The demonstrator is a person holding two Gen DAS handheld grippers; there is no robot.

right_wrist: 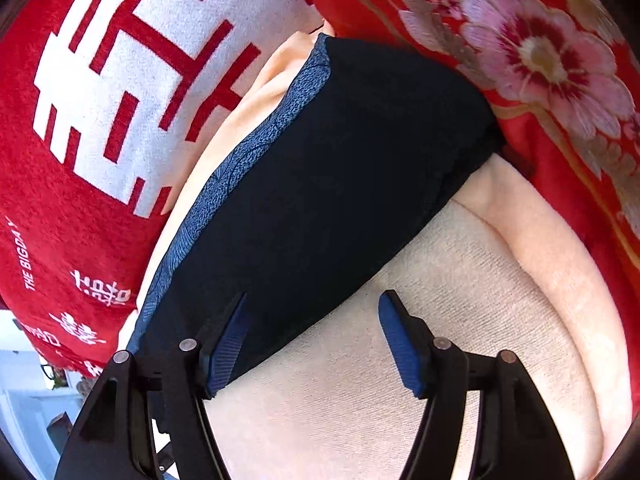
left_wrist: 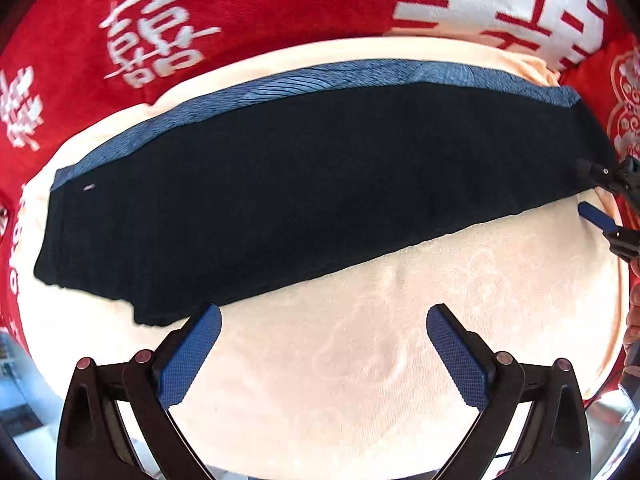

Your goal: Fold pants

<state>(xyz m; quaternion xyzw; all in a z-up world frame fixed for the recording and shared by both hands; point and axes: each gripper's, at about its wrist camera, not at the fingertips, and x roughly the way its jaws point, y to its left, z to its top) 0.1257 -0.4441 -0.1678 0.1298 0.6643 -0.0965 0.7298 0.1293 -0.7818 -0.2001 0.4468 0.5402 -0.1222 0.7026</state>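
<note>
In the left wrist view, the black pants are seen laid flat in a long band across a cream blanket, a blue patterned strip along their far edge. The left claw is held wide near their front edge. The right claw is spread wide over their near edge.

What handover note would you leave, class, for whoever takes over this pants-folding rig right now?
Left gripper: open, holding nothing, over the cream plush blanket near the pants' near edge.
Right gripper: open, holding nothing, at the opposite end.
The dark navy pants with a blue patterned side stripe lie flat as one long strip on the cream blanket, over the red bedspread with white characters.
Done: apparently folded lengthwise, leg on leg.
Left: probably grasp an end and fold across the length.
</note>
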